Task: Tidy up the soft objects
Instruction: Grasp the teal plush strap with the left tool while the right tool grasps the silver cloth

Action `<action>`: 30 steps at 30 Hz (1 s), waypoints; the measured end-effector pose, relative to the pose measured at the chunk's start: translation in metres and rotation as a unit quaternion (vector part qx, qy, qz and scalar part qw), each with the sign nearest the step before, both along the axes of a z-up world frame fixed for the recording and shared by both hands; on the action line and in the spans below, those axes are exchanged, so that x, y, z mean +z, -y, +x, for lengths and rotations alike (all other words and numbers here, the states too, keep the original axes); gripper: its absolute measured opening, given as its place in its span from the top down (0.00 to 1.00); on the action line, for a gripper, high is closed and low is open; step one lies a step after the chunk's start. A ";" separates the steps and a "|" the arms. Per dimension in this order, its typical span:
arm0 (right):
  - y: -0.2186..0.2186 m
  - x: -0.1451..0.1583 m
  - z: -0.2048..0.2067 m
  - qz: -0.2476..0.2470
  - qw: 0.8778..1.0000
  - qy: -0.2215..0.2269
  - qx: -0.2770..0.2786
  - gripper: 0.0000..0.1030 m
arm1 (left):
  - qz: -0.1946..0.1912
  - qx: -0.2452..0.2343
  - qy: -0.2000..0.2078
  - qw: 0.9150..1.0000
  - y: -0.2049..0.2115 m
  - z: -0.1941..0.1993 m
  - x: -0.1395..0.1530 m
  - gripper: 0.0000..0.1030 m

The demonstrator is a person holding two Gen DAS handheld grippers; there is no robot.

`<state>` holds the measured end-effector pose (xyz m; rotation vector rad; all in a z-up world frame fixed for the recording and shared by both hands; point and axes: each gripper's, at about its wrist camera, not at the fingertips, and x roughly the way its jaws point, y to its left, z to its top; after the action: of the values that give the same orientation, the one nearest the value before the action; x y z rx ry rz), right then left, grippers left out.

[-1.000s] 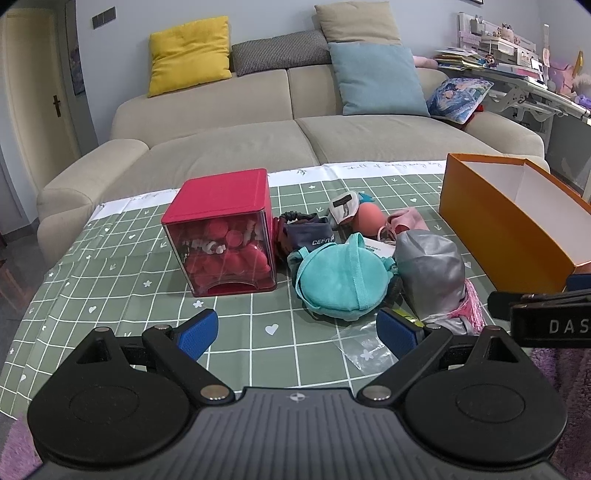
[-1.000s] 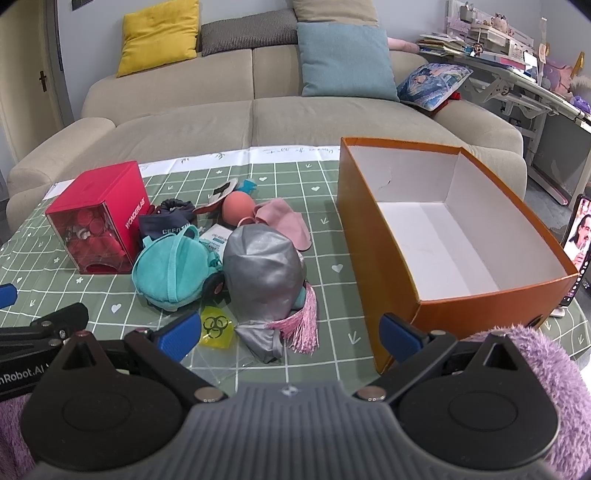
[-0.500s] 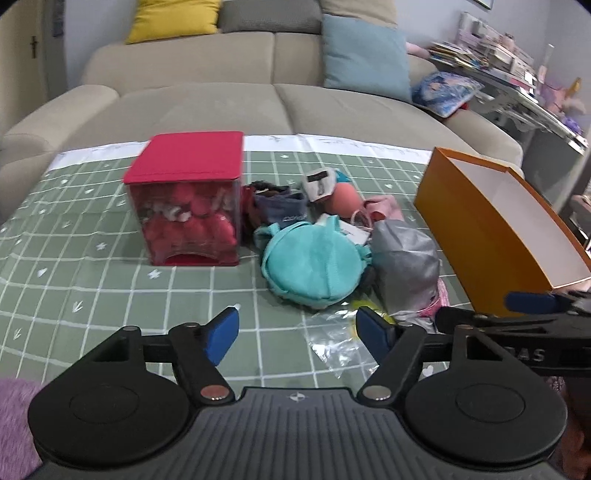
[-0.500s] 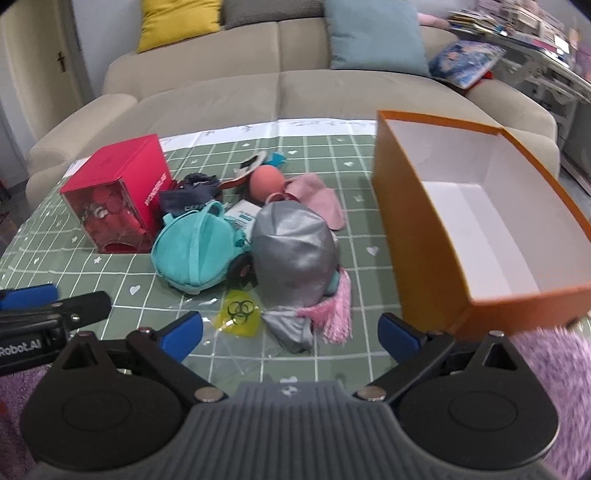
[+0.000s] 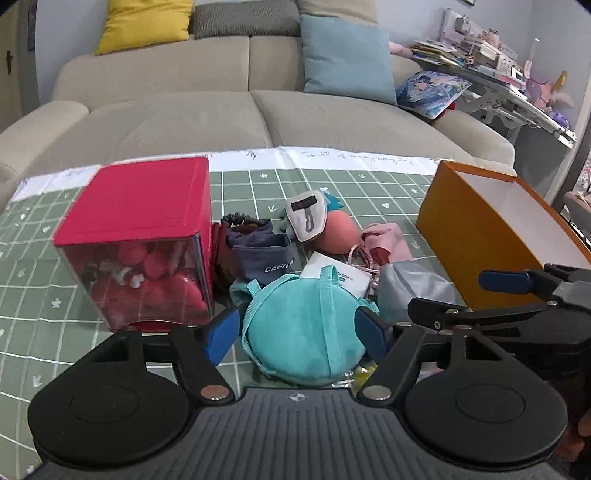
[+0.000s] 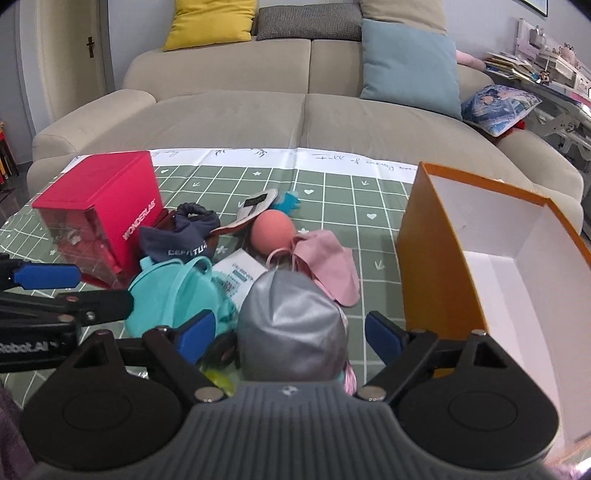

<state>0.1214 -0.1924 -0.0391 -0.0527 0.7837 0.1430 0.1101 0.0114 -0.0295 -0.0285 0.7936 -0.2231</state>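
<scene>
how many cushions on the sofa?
5 visible: yellow square cushion back-left, grey textured cushion beside it, beige cushion behind the light blue cushion, printed blue cushion at the right end. More may sit outside the frame.

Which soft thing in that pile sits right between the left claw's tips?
The round teal plush pouch, with straps; the silver one lies further right.

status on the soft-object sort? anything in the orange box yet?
Nothing done: the orange box shows only bare white floor. In hand: the left tool brackets the teal pouch and the right tool brackets the silver pouch, both open, the right's jaws just closing, neither gripping. Left: the whole pile on the table.
</scene>
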 end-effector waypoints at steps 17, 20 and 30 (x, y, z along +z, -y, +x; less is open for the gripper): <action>0.006 -0.035 0.022 0.032 0.998 -0.043 0.021 0.86 | -0.022 0.033 -0.050 0.998 -0.007 0.026 -0.044 0.14; 0.004 -0.037 0.022 0.037 0.998 -0.049 0.031 0.90 | -0.035 0.032 -0.053 0.997 -0.009 0.027 -0.048 0.14; 0.001 -0.032 0.015 0.045 0.997 -0.036 0.048 0.94 | -0.054 0.022 -0.024 0.998 -0.015 0.017 -0.043 0.47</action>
<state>0.1364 -0.1931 -0.0708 0.0001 0.8455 0.2732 0.1275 0.0265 -0.0720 -0.1543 0.8279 -0.2239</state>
